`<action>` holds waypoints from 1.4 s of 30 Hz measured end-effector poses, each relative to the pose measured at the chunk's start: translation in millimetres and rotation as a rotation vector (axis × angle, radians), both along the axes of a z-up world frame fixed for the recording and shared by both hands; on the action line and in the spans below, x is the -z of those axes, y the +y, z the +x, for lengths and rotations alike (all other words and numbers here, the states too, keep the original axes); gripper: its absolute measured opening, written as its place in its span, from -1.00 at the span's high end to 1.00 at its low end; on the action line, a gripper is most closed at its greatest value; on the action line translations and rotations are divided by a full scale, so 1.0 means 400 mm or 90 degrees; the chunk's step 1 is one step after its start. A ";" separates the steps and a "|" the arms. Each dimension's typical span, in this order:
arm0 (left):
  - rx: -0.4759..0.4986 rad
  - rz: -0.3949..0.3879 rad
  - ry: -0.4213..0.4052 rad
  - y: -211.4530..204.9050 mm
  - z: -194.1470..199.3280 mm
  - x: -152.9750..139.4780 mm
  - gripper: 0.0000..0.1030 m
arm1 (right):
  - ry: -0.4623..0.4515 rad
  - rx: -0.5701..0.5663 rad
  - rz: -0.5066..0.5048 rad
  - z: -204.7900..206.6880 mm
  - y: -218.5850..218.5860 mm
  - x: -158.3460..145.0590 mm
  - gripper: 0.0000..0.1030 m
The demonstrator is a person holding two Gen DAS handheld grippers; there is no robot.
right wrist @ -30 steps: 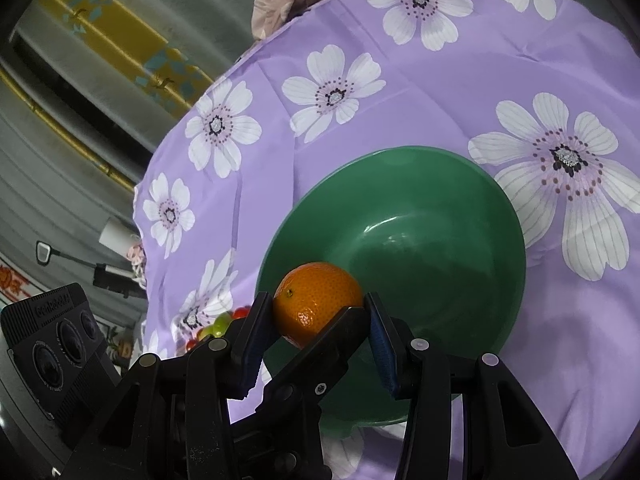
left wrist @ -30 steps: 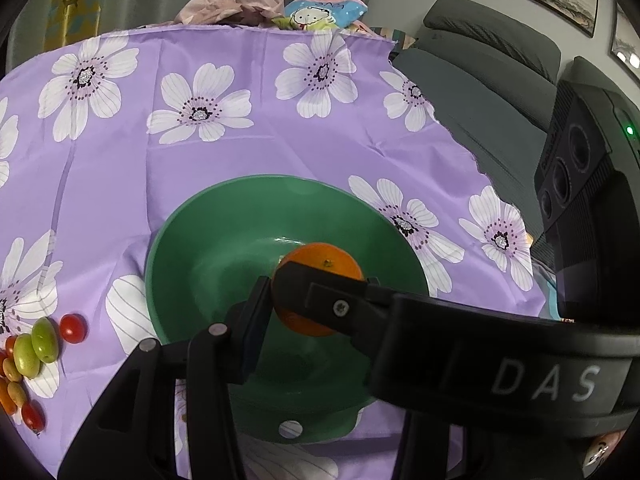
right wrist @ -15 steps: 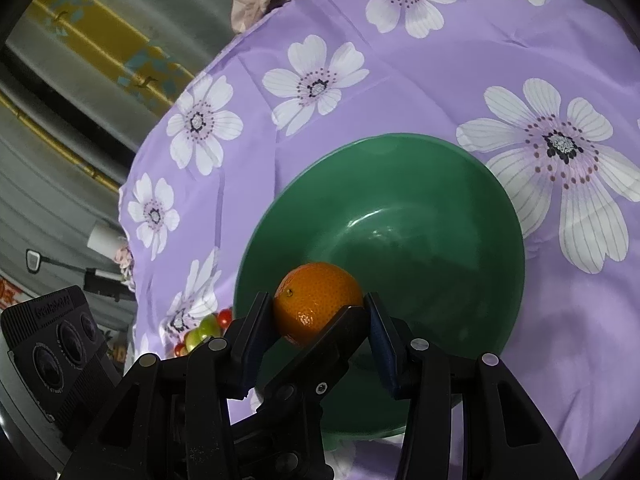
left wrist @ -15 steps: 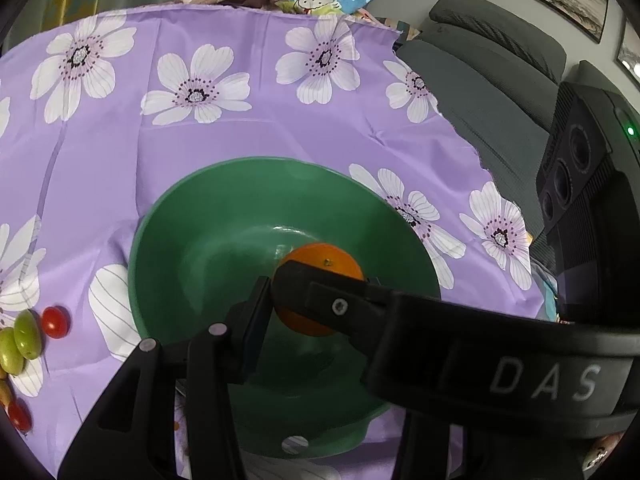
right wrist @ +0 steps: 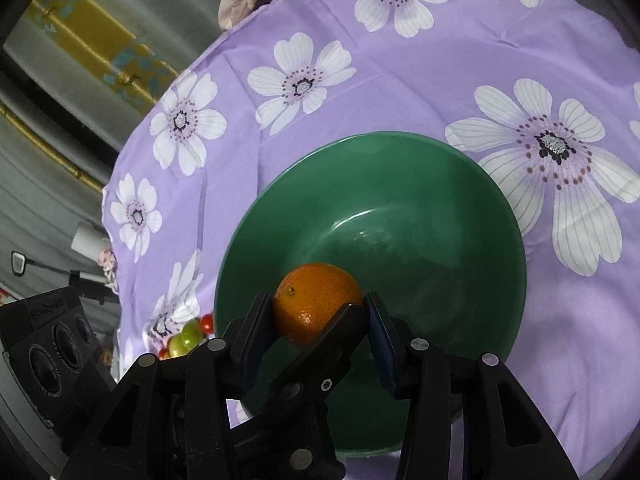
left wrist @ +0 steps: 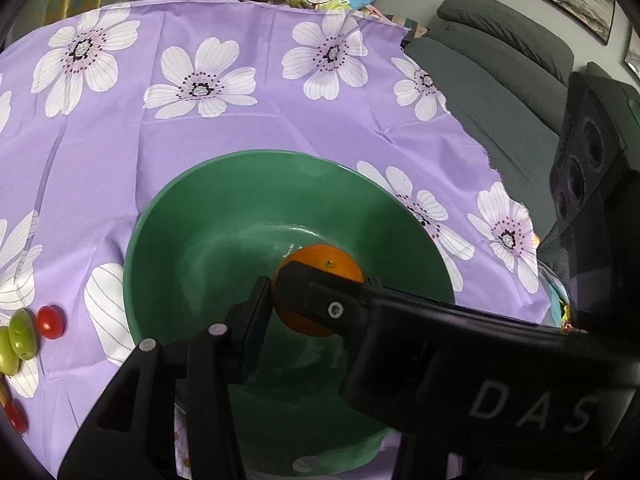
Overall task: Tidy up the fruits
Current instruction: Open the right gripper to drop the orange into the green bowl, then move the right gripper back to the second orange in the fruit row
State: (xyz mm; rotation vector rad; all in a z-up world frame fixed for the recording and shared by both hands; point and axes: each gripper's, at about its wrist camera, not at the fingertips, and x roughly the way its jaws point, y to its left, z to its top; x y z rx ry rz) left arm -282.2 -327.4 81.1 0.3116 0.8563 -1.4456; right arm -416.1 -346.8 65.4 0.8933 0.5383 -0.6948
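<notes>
Left tongs (left wrist: pixel 316 294), in their own view, appear closed on the round orange mandarin (left wrist: pixel 326 264): one pad presses its 9 o'clock side, while the other is hidden behind the right tongs crossing from 4 o'clock. The fruit hangs inside the deep green plastic bowl (left wrist: pixel 160 240) on the purple flowered tablecloth (left wrist: pixel 120 140). Small green and red fruits (left wrist: pixel 24 336) lie loose at the bowl's 8 o'clock.

From the right view, the right tongs (right wrist: pixel 318 310) stand part-open and clamp the mandarin's sides. Nothing rests in the bowl yet, so sorting has barely begun.
</notes>
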 end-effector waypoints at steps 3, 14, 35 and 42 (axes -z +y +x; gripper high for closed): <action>-0.014 0.007 -0.009 -0.004 0.002 0.000 0.10 | 0.005 0.007 -0.006 0.000 0.000 -0.001 0.05; -0.060 0.004 -0.050 0.049 0.028 -0.034 0.07 | 0.004 0.031 -0.042 -0.004 0.003 -0.014 -0.06; -0.444 0.005 -0.067 0.551 0.368 -0.063 -0.15 | 0.145 0.096 -0.227 0.093 0.071 -0.018 -0.32; -0.509 0.023 -0.045 0.618 0.442 -0.040 -0.19 | 0.225 0.103 -0.237 0.118 0.085 0.003 -0.32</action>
